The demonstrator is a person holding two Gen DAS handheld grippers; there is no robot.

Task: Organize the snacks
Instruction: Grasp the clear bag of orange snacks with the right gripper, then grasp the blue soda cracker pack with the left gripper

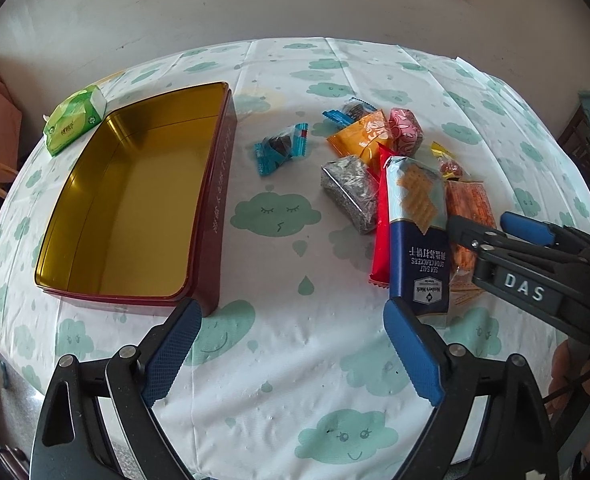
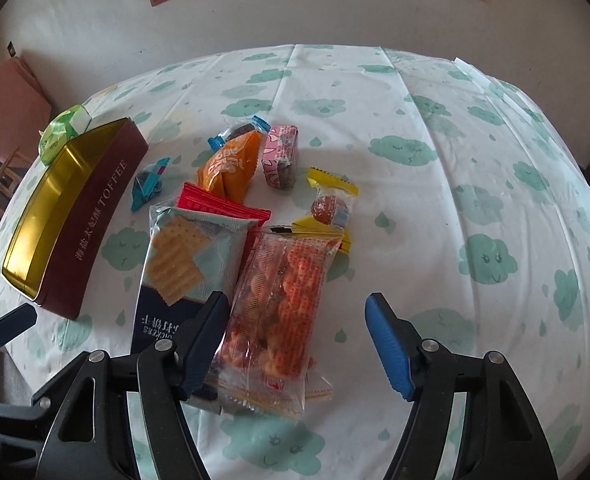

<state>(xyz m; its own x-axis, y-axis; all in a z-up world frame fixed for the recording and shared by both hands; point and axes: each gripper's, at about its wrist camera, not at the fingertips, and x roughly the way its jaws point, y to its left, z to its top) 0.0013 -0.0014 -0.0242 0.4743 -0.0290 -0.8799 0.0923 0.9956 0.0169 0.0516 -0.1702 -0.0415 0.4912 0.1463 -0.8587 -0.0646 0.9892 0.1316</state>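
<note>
An open maroon toffee tin [image 1: 211,200] with a bare gold inside stands left on the cloud-print tablecloth. Right of it lies a snack pile: a blue sea-salt cracker pack [image 1: 417,220], a red pack [image 1: 381,236], a silver pack [image 1: 351,192], an orange pouch [image 1: 365,134] and a pink pack [image 1: 405,132]. My left gripper [image 1: 291,308] is open over bare cloth between tin and crackers. My right gripper [image 2: 297,298] is open and straddles a clear orange snack packet [image 2: 283,280]; its left finger sits between that packet and the cracker pack [image 2: 183,256], its right finger clear of it.
A blue-wrapped dark candy [image 1: 281,148] lies alone between tin and pile. A yellow-ended round sweet [image 2: 331,208] sits behind the orange packet. A green tissue pack [image 1: 75,118] rests behind the tin. Wooden chairs stand off the table's left edge; a wall with a window is behind.
</note>
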